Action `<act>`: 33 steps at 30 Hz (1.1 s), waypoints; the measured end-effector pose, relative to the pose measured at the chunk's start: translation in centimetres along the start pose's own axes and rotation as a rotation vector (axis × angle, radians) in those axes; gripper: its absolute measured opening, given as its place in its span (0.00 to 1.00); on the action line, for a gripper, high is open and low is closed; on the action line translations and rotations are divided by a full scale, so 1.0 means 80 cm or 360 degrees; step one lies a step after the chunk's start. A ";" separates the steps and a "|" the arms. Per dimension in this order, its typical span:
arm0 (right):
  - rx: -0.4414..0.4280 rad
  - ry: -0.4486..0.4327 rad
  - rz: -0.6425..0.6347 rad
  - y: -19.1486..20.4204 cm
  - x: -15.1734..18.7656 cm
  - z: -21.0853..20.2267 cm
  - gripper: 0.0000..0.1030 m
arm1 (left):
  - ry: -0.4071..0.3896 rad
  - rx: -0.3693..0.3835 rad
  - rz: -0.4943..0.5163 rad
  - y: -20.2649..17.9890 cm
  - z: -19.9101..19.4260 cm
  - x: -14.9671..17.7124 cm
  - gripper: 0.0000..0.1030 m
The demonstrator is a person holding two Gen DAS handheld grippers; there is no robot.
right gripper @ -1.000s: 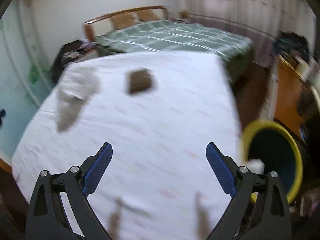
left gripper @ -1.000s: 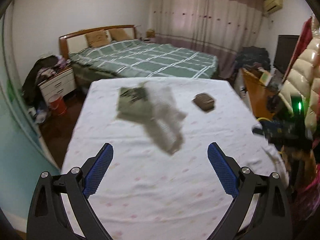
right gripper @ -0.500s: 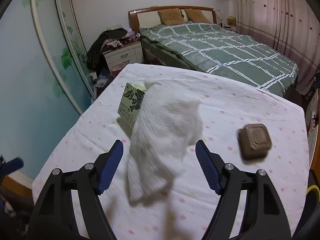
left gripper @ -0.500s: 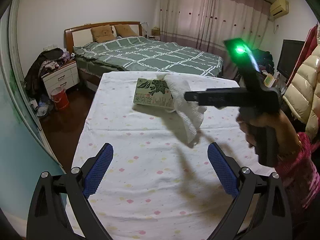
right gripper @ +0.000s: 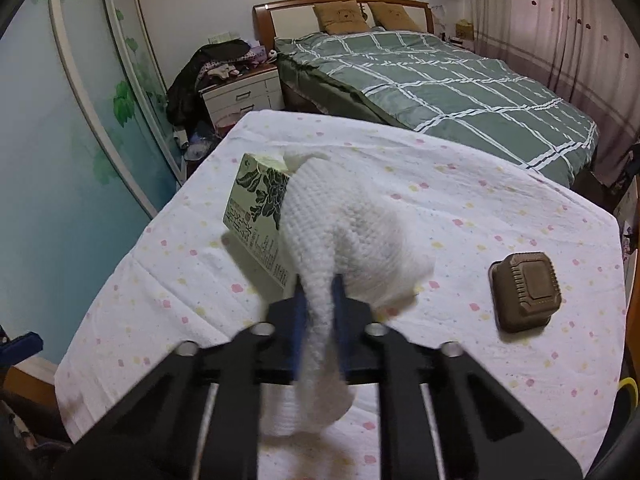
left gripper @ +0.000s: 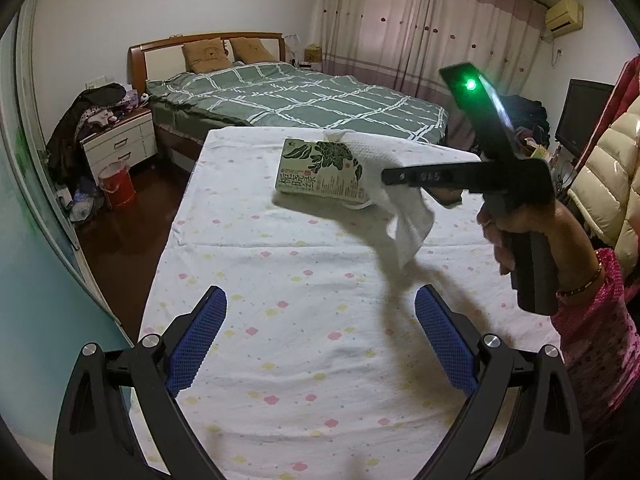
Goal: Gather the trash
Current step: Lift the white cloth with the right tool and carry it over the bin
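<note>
- The right gripper point(right gripper: 320, 300) is pressed together on a white tissue point(right gripper: 344, 232), which hangs from the blue pads above the middle of the bench point(left gripper: 280, 320).
- The tissue's top end seems to reach the green printed tissue box point(left gripper: 320, 172) near the bench's far edge.
- The left gripper point(left gripper: 320, 340) hangs spread and empty over the near edge.
- A brown moulded container point(right gripper: 526, 290) lies by the right edge, untouched.
- Judged progress: early; the tissue is gripped but not binned, the container remains, and no bin shows clearly.
- Half a second ago the right pads stood wide around the tissue; now they pinch it.
</note>
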State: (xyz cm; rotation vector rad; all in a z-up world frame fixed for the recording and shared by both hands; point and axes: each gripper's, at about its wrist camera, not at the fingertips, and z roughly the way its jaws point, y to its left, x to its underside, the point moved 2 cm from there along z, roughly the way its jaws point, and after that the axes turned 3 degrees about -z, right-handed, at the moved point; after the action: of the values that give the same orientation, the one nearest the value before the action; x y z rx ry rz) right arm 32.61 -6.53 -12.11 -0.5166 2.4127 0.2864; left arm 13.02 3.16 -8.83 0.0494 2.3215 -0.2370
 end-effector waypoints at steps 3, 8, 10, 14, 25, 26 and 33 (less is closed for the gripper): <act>0.0022 -0.0048 0.0017 -0.007 -0.005 -0.017 0.06 | 0.0002 0.0003 0.0007 -0.002 -0.002 0.000 0.91; 0.0044 -0.0116 0.0037 -0.021 -0.011 -0.045 0.06 | 0.0011 0.0003 0.0012 -0.003 -0.001 0.004 0.91; 0.0044 -0.0137 0.0040 -0.024 -0.011 -0.056 0.06 | 0.0014 0.0007 0.0015 -0.004 0.000 0.004 0.91; 0.0056 -0.0189 0.0041 -0.030 -0.009 -0.081 0.06 | 0.0021 0.0013 0.0024 -0.006 0.002 0.004 0.91; 0.0097 -0.0333 0.0107 -0.061 -0.003 -0.141 0.06 | 0.0048 0.0019 0.0049 -0.016 0.013 0.001 0.91; 0.0100 -0.0351 0.0113 -0.065 -0.001 -0.149 0.06 | 0.0049 0.0022 0.0049 -0.016 0.014 0.001 0.91; 0.0178 -0.0439 0.0164 -0.096 0.019 -0.201 0.06 | 0.0045 0.0045 0.0073 -0.023 0.015 0.002 0.91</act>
State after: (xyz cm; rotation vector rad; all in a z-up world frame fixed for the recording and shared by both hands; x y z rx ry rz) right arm 26.01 -19.15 -1.34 -0.2826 2.1746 0.2475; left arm 13.58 1.14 -9.46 0.1207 2.3426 -0.2472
